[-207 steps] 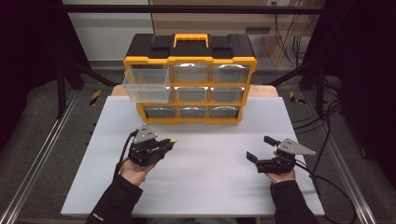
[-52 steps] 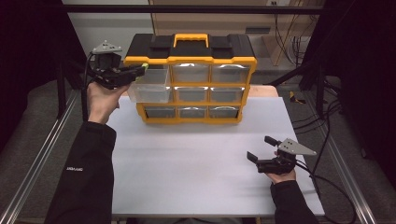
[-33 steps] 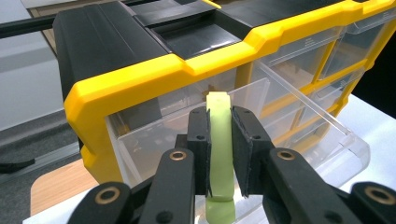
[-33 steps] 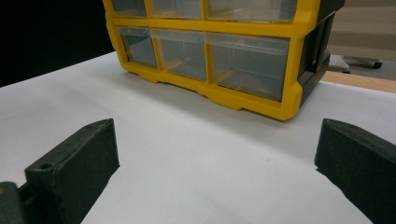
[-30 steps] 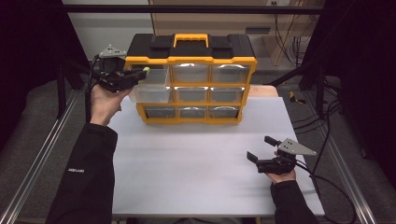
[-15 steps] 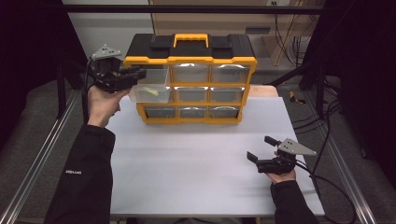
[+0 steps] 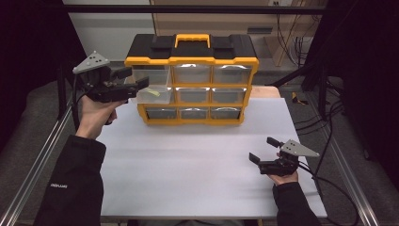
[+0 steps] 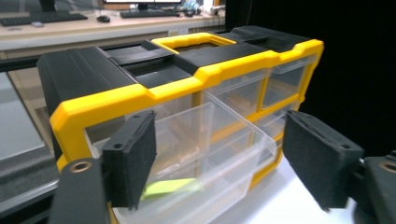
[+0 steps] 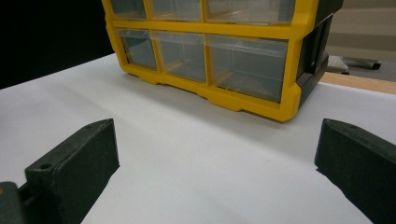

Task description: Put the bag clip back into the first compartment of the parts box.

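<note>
A yellow and black drawer organizer (image 7: 193,56) stands at the back of the white table (image 7: 188,160). Its top-left clear drawer (image 7: 153,89) is pulled out, and a yellow-green piece (image 7: 153,92) lies inside. My left gripper (image 7: 134,78) is held up at the organizer's left, open, its jaws just left of that drawer's front corner. In the left gripper view the drawer (image 8: 219,154) and the piece (image 8: 170,188) sit between the spread jaws of the left gripper (image 8: 219,158). My right gripper (image 7: 262,149) rests low at the front right, open and holding nothing.
The right gripper view looks across bare white table to the organizer's bottom row of shut clear drawers (image 9: 201,51). Metal rails (image 7: 37,160) run along the table's left side, and cables (image 7: 339,188) trail off the right.
My left gripper has risen from the table to the pulled-out top-left drawer, and over the last second it stays there with small shifts. The right gripper has not moved.
</note>
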A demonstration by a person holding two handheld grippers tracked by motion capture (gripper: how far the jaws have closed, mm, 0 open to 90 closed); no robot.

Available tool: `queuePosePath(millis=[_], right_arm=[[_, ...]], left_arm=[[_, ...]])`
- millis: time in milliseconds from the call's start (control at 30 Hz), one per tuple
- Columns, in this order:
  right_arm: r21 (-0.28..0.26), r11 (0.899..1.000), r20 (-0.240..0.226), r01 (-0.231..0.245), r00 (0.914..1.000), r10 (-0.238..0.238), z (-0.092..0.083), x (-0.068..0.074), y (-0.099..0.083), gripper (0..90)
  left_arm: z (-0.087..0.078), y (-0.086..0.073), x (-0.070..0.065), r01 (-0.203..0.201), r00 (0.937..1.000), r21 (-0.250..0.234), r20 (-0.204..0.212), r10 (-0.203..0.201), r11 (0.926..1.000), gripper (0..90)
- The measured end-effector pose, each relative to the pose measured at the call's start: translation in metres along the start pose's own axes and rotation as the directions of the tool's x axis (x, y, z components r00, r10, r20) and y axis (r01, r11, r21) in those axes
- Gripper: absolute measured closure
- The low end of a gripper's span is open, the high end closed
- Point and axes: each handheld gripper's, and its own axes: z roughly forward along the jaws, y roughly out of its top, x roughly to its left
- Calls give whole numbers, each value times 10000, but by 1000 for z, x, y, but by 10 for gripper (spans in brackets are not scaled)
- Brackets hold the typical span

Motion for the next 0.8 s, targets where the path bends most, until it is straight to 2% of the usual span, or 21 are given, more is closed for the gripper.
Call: queuePosePath(millis=[200, 267, 333, 367, 467, 500, 533, 600, 633, 700, 733, 800], right_arm=[[-32, 10000, -2, 56, 10000, -56, 0, 0, 0, 2], [-28, 10000, 3, 11, 10000, -11, 0, 0, 0, 2], [-42, 10000, 11, 49, 10000, -49, 0, 0, 0, 2], [-22, 10000, 10, 0, 10000, 0, 0, 0, 0, 2], [-30, 10000, -17, -5, 10000, 5, 0, 0, 0, 2], [-60, 10000, -11, 45, 10000, -45, 0, 0, 0, 2], [-47, 10000, -3, -1, 10000, 1, 0, 0, 0, 2], [-57, 10000, -33, -40, 10000, 40, 0, 1, 0, 2], [-83, 10000, -25, -36, 10000, 36, 0, 1, 0, 2], [-62, 10000, -30, -44, 10000, 43, 0, 1, 0, 2], [-64, 10000, -18, 20, 10000, -20, 0, 0, 0, 2], [-54, 10000, -19, -2, 10000, 2, 0, 1, 0, 2]], left_arm=[[-8, -15, -2, -100, 9999, -70, 95, 100, 9999, 110], [-14, -27, -4, -334, 9992, -141, 211, 337, 9993, 75], [-17, -35, -5, -339, 9992, -131, 229, 342, 9993, 51], [-17, -35, -5, -339, 9992, -131, 229, 342, 9993, 43], [-23, -53, -6, -101, 9987, -148, 492, 108, 9998, 31], [-23, -53, -6, -101, 9987, -148, 492, 108, 9998, 30], [-25, -63, -7, -76, 9983, -118, 570, 83, 9999, 28], [-26, -74, -8, -90, 9981, -66, 612, 94, 9999, 22], [-26, -74, -8, -90, 9981, -66, 612, 94, 9999, 21], [-28, -90, -9, -181, 9978, -45, 644, 184, 9998, 20], [-28, -90, -9, -181, 9978, -45, 644, 184, 9998, 24], [-28, -106, -8, -61, 9973, 15, 732, 60, 10000, 24]])
